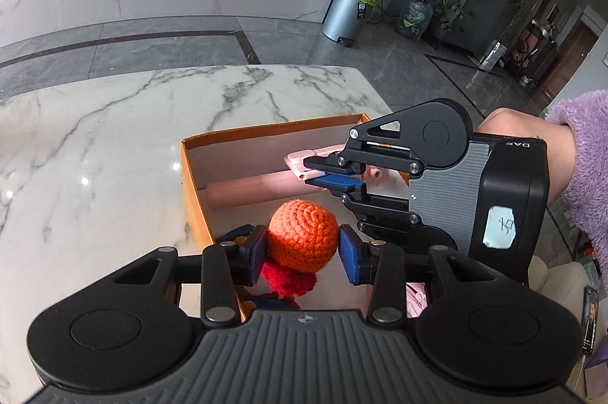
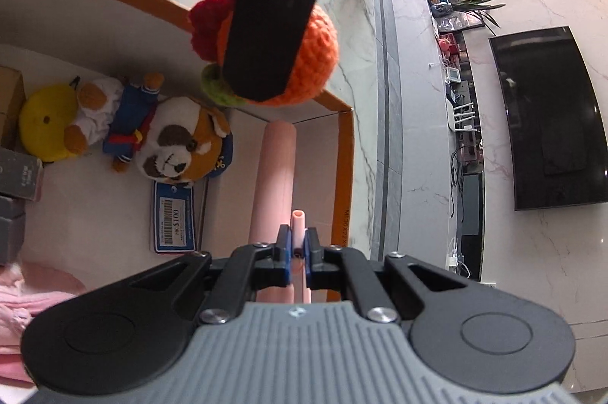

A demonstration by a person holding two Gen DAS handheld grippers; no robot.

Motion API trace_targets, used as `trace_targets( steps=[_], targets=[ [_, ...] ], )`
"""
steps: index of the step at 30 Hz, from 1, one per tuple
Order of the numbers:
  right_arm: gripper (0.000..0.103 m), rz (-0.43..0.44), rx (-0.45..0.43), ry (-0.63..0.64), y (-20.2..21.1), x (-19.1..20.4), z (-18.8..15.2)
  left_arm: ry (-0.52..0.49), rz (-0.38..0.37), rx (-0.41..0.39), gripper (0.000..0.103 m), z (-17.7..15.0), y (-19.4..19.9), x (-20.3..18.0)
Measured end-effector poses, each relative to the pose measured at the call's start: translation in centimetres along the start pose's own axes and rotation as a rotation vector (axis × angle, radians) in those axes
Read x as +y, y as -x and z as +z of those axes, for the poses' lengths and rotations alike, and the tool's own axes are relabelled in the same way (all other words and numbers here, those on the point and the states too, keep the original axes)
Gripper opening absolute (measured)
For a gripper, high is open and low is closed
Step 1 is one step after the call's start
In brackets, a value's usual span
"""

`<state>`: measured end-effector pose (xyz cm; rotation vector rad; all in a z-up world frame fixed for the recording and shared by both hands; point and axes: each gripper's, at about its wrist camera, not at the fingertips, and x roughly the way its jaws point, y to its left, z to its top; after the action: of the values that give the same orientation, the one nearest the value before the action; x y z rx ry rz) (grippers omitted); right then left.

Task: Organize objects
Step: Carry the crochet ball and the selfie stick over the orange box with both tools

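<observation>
An open cardboard box with an orange rim and pale inside (image 2: pixel 344 153) sits on the white grey-veined marble table (image 1: pixel 114 145), and it holds a long pale pink cylinder (image 2: pixel 275 172) lying along one wall, a brown-and-white plush dog (image 2: pixel 182 145), a small plush figure in blue clothes (image 2: pixel 131 122), a round yellow plush (image 2: pixel 47 121), a white-and-blue barcode tag (image 2: pixel 174 217), some grey cartons (image 2: pixel 19 172) at one side and a bit of pink cloth (image 2: pixel 22 297) in the near corner. The left gripper (image 1: pixel 302 248) grips an orange crocheted ball with a red crocheted ruffle (image 1: pixel 304 236), its blue pads against the ball's two sides, and holds it above the box's edge. The right gripper (image 2: pixel 298 252) is clenched tight on a slim pale pink folded tool (image 2: pixel 298 225) that sticks out past its fingertips, directly over the pink cylinder. Only the right wrist view looks down into the box and shows the plush toys and a green crocheted bit on the ball; only the left wrist view shows the person's fuzzy lilac sleeve (image 1: pixel 581 153) behind the right gripper and a silver pedal bin (image 1: pixel 347 10) across the floor.
</observation>
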<state>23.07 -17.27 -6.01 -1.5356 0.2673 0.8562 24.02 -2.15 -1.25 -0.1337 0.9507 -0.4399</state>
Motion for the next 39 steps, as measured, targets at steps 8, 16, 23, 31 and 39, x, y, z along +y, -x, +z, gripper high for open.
trace_targets(
  steps=[8, 16, 23, 31, 39],
  targets=[
    [0.007, -0.006, -0.049, -0.023, -2.3, 1.1, -0.6, 0.009, 0.008, 0.038, 0.047, 0.4, -2.2, 0.3],
    [0.009, -0.058, -0.054, 0.097, -2.6, 2.7, -1.4, 0.008, 0.013, 0.063, 0.047, 0.0, -2.7, 0.2],
    [0.01, -0.077, -0.011, 0.111, -2.7, 3.0, -1.2, 0.024, 0.025, 0.073, 0.047, -0.1, -2.8, 0.6],
    [0.008, -0.123, 0.002, 0.034, -2.6, 3.5, 0.2, 0.02, 0.036, 0.074, 0.047, -0.2, -2.4, 0.9],
    [0.008, -0.159, 0.063, 0.071, -2.6, 5.2, 1.6, 0.017, 0.034, 0.071, 0.047, -0.3, -2.6, 0.8]
  ],
)
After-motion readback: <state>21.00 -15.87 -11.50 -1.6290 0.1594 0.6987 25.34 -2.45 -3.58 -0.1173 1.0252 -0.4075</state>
